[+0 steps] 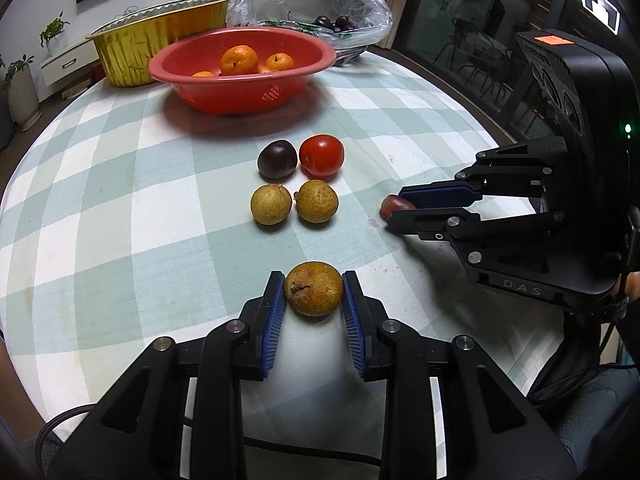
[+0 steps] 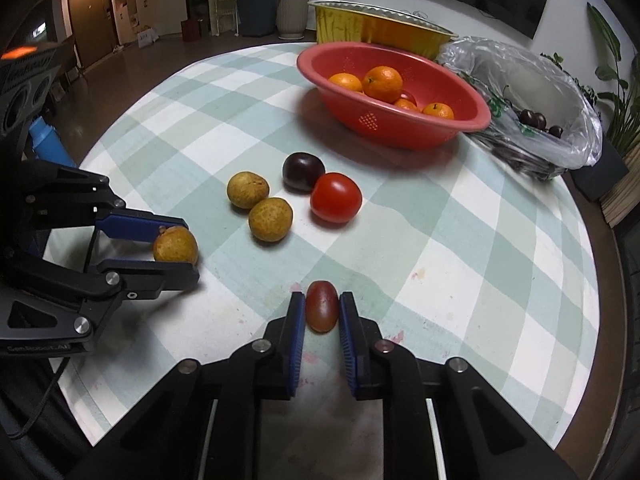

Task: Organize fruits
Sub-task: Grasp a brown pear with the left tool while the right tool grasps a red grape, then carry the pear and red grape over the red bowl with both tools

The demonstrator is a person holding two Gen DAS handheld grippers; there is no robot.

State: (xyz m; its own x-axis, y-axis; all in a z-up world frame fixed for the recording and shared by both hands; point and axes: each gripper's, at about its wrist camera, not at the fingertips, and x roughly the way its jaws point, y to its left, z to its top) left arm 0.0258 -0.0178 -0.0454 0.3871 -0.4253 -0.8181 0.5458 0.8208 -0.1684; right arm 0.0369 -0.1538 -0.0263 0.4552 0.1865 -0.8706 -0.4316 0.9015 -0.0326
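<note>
My left gripper (image 1: 314, 290) is shut on a brown longan (image 1: 314, 288) just above the checked tablecloth; it also shows in the right wrist view (image 2: 176, 245). My right gripper (image 2: 321, 308) is shut on a small oblong red tomato (image 2: 321, 310), seen from the left wrist view (image 1: 391, 206). In the middle of the table lie two longans (image 1: 271, 204) (image 1: 317, 201), a dark plum (image 1: 277, 159) and a round red tomato (image 1: 321, 155), close together.
A red colander bowl (image 1: 240, 92) with several mandarins (image 1: 239, 60) stands behind the fruits. A gold foil tray (image 1: 160, 40) is at the back left. A plastic bag (image 1: 312, 4) with dark cherries is at the back right. The round table's edge (image 2: 612, 280) is near.
</note>
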